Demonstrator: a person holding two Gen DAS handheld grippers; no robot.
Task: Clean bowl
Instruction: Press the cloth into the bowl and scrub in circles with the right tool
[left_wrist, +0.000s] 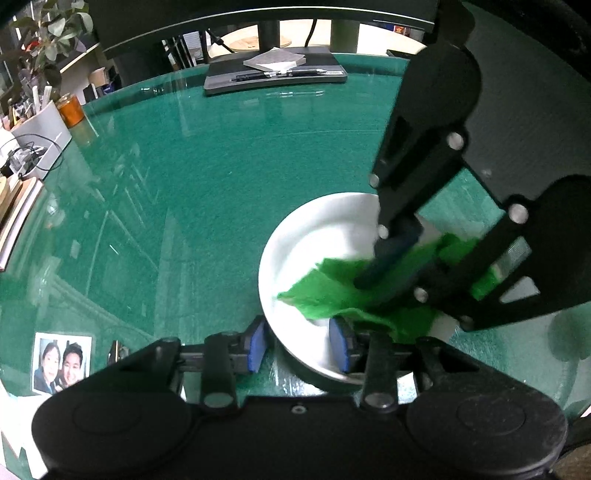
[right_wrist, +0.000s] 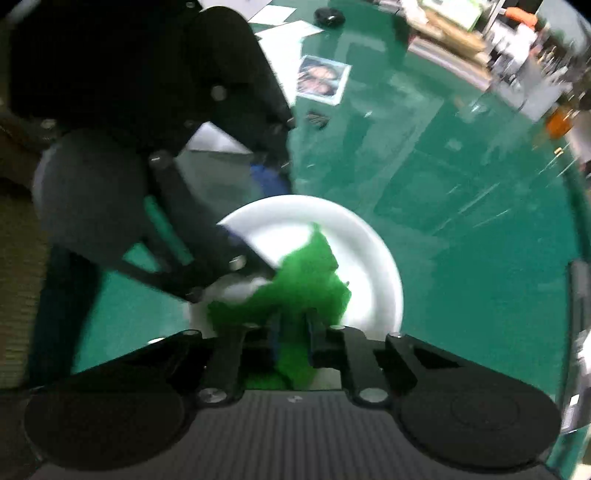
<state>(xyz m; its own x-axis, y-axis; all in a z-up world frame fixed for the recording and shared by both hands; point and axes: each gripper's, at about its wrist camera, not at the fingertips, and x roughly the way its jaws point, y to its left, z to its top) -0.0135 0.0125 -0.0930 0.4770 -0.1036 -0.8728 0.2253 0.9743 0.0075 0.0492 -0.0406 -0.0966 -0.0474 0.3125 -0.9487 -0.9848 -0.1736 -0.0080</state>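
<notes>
A white bowl (left_wrist: 314, 236) (right_wrist: 362, 251) stands on the green glass-topped table (left_wrist: 221, 166). Inside it lies a crumpled green cloth (left_wrist: 332, 291) (right_wrist: 306, 273). My right gripper (right_wrist: 293, 336) (left_wrist: 376, 291) reaches down into the bowl from the right, shut on a bunch of the cloth that fills the gap between its pads. My left gripper (left_wrist: 298, 345) straddles the bowl's near rim, one blue pad outside and one inside. A small gap shows beside the wall, so it stands open. In the blurred right wrist view its outer pad (right_wrist: 267, 177) sits clear of the rim.
At the table's back is a monitor stand base (left_wrist: 275, 79) carrying a notepad and pens. A printed photo (left_wrist: 62, 363) (right_wrist: 323, 79) lies under the glass at the left. An orange can (left_wrist: 72, 109), a white box with cables (left_wrist: 37, 144) and books line the left edge.
</notes>
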